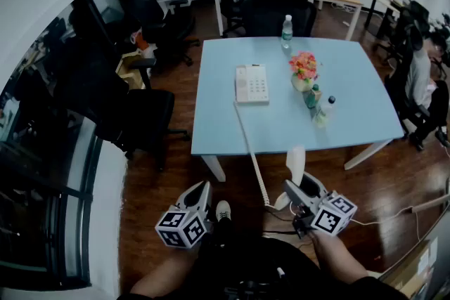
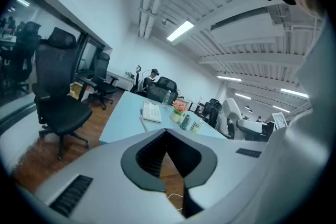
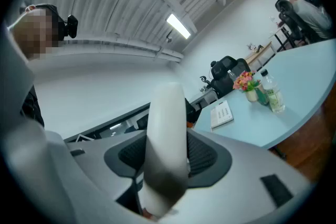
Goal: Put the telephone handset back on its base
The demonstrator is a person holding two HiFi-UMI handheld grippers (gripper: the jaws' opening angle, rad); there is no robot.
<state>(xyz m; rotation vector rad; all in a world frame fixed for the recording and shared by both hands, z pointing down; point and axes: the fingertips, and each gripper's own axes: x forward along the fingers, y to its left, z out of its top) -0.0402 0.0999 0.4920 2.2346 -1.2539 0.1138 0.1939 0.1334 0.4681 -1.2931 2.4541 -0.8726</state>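
The right hand-held gripper (image 1: 301,192) pinches the white plastic telephone handset (image 1: 296,164) above the dark wooden floor (image 1: 162,221), well apart from its white keypad base (image 1: 252,84) on the pale blue tabletop (image 1: 225,130). The left hand-held gripper (image 1: 199,194) is pressed together, empty.

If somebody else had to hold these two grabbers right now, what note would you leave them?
Left gripper: jaws together, nothing in them, held low over the wooden floor.
Right gripper: clamped on the white handset, which sticks up out of the jaws.
Phone base: lies on the light blue table, its cradle empty. The curly cord runs from it off the table's near edge down towards the handset.
Done: the handset is in a grip.
Left: bring it over the table, lay it on the base's cradle, open the jaws.
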